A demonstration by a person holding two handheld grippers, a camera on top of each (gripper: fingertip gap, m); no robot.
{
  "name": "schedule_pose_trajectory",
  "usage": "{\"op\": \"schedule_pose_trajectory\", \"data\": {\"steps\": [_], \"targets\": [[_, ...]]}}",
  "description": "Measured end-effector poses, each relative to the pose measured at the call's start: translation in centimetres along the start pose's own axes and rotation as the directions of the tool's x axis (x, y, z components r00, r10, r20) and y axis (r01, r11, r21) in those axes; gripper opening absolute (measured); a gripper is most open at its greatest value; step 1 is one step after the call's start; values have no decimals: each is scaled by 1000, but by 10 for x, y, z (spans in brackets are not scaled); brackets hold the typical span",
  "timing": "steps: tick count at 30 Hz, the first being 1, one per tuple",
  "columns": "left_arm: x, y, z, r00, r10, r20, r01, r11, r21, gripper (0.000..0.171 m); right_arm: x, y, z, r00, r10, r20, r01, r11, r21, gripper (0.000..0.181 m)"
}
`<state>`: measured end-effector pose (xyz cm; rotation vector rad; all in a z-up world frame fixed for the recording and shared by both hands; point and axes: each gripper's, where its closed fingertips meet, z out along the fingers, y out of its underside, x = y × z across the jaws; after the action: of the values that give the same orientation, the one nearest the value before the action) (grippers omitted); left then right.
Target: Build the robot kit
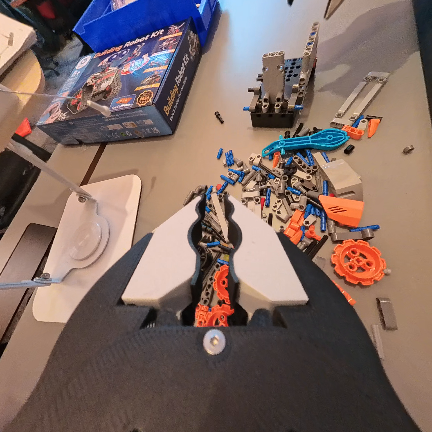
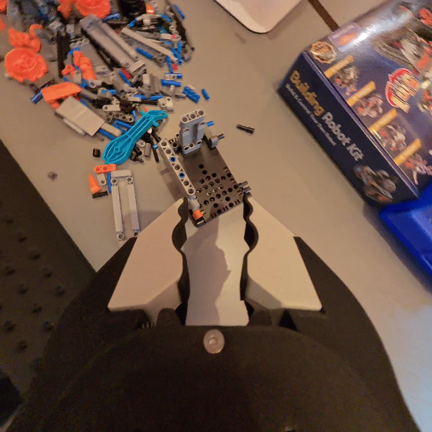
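Note:
My left gripper (image 1: pixel 215 197) hangs over a heap of small building parts (image 1: pixel 292 187), grey, blue, black and orange. Its jaws stand a narrow gap apart with a light grey beam (image 1: pixel 219 210) lying lengthwise between them; I cannot tell whether it is pinched. An orange gear (image 1: pixel 357 261) lies to the right. My right gripper (image 2: pixel 212 203) is open and empty, its fingertips on either side of the near end of a black perforated plate (image 2: pixel 210 184) that carries grey uprights. The same assembly (image 1: pixel 278 93) shows in the left wrist view.
A teal tool (image 2: pixel 131 140) and a light grey frame (image 2: pixel 124 201) lie left of the assembly, and a black pin (image 2: pixel 245 128) beyond it. A dark blue kit box (image 2: pixel 364 105) and a blue bin (image 2: pixel 411 231) stand at the right. A white stand base (image 1: pixel 112 210) is left of the heap. My hands' fingertips stand some 25 cm from each other. About 12 cm separates my left fingertips from the orange gear (image 1: pixel 357 261). My right wrist view (image 2: pixel 17 53) looks at it from another angle.

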<state>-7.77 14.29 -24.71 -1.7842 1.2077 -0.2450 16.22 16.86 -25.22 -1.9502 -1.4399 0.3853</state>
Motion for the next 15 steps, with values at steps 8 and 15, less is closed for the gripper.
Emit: {"op": "schedule_pose_trajectory", "data": {"steps": [8,15], "targets": [[5,4,7,1000,-13,-14,13,1000,-13,14,-34,-21,24,938,312,-154,-292,946,138,62],[9,1,8,1000,6,-17,-6,1000,-9,13,-32,0,41,990,69,-126,-64,997,43,22]]}}
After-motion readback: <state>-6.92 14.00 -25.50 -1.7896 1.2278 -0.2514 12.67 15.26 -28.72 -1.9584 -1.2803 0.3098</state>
